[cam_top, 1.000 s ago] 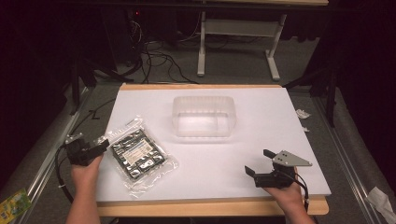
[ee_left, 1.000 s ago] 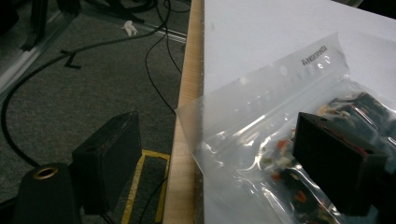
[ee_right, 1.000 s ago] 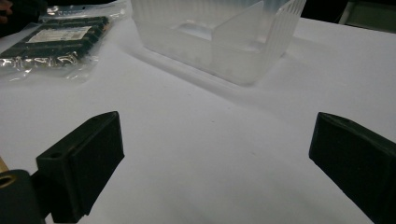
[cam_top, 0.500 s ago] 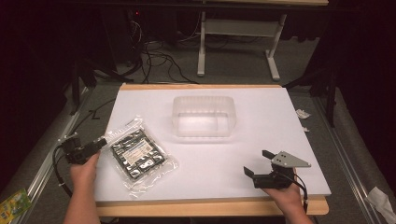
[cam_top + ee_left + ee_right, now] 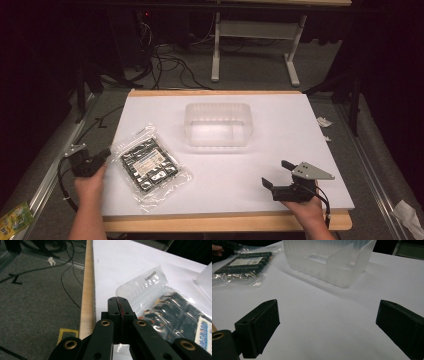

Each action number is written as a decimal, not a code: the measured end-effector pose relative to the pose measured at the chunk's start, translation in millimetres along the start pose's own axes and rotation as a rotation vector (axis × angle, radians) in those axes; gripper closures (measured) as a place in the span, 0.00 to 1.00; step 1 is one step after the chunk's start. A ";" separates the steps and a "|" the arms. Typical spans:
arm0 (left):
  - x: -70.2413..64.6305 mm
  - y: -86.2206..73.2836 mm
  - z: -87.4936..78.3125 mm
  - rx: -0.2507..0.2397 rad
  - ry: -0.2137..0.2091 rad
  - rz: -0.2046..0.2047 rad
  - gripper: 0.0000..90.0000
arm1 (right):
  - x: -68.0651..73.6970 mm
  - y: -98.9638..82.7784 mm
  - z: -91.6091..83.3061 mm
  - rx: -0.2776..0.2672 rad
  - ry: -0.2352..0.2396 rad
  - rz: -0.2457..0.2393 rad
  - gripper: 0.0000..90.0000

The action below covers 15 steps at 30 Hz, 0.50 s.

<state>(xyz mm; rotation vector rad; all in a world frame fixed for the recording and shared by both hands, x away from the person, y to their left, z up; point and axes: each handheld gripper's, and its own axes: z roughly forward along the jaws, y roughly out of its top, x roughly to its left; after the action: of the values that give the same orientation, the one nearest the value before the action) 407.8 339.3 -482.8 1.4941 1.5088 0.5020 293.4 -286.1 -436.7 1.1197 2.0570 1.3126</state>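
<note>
A clear plastic bag [image 5: 150, 165] of dark parts with a white label lies flat at the table's left front. My left gripper [image 5: 106, 153] sits at the bag's left edge with its jaws pressed together. In the left gripper view the shut gripper [image 5: 120, 300] has its tips over the near corner of the bag [image 5: 170, 307]; I cannot tell whether they touch it. A clear ribbed container [image 5: 218, 125] stands mid-table. My right gripper [image 5: 278, 174] rests open at the front right, and the wide gap of this gripper [image 5: 329, 315] faces the container [image 5: 329, 260] and the bag [image 5: 244, 263].
The white table top [image 5: 300, 130] has a wooden edge [image 5: 87, 290] on the left. Cables [image 5: 165, 55] and a white desk frame [image 5: 250, 30] lie on the floor behind. Paper scraps [image 5: 322, 121] lie beside the right edge, and a yellow-green packet [image 5: 15, 217] lies at the bottom left.
My left gripper has shifted only slightly at the bag's left edge. The right gripper, the bag and the container stay where they were.
</note>
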 end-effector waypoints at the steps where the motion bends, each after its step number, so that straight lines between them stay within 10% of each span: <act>1: -3.6 -0.1 -2.5 -0.011 0.002 0.015 1.00 | 0.2 0.0 -0.1 0.002 0.000 0.004 0.06; 15: -48.9 18.8 -41.5 -0.169 -0.014 0.161 1.00 | -0.2 0.2 0.9 -0.003 0.009 0.008 0.06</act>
<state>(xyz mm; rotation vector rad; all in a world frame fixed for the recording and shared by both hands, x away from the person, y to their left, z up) 376.4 309.8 -431.7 1.4888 1.3076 0.6955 294.2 -285.8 -437.0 1.1238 2.0588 1.3260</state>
